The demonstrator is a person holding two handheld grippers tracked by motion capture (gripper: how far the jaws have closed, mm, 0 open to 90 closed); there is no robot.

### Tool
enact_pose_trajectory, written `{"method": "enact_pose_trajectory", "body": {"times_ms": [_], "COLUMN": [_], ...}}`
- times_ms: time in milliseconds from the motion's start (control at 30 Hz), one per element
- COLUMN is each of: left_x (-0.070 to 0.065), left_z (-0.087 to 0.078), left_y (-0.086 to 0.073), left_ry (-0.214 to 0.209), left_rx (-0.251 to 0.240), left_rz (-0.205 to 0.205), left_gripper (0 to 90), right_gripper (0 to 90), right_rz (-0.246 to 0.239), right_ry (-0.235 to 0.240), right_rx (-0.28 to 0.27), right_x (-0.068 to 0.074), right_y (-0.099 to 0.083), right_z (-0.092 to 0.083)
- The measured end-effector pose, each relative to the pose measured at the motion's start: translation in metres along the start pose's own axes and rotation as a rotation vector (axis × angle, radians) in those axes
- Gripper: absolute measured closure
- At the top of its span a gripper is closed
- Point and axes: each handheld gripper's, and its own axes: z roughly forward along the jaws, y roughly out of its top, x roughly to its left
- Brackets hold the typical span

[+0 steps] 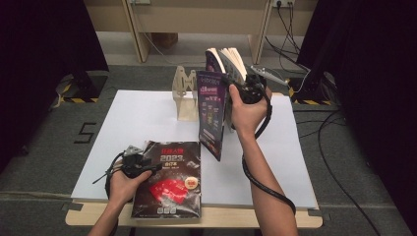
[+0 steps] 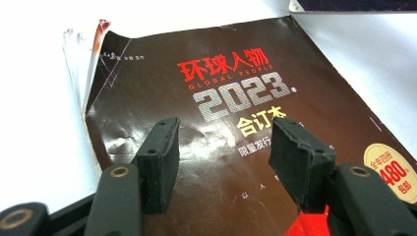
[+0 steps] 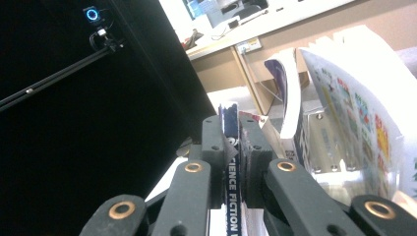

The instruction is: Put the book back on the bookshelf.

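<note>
Right gripper (image 3: 235, 162) clamps the purple magazine (image 1: 212, 115) upright between its fingers; left gripper (image 2: 223, 162) hovers open, fingers over the dark magazine (image 2: 221, 98)

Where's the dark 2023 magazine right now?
In the high view, the dark 2023 magazine lies flat at the white board's near left edge, with the open left gripper over its left side.

Purple magazine (image 1: 212, 110) held upright, fanned open; dark magazine (image 1: 169, 182) lies flat.
</note>
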Motion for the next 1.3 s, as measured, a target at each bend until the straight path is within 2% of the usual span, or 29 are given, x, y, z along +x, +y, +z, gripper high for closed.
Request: {"method": "enact_pose_trajectory", "body": {"times_ms": [400,1300], "left_x": [0.000,0.001], "left_z": [0.001,0.002], "left_y": [-0.001,-0.001], "left_ry": [0.001,-0.001], "left_rx": [0.002,-0.005], "left_rz": [0.003,-0.002], "left_gripper": [44.1,44.1], "right_gripper": [84.1,84.2], "right_rz": [-0.005,-0.034], "right_ry": [-0.001,-0.040], "right_rx": [0.004,-0.038], "right_x": [0.000,0.002], "right_y": [0.004,0.014], "right_z": [0.008,0.022]}}
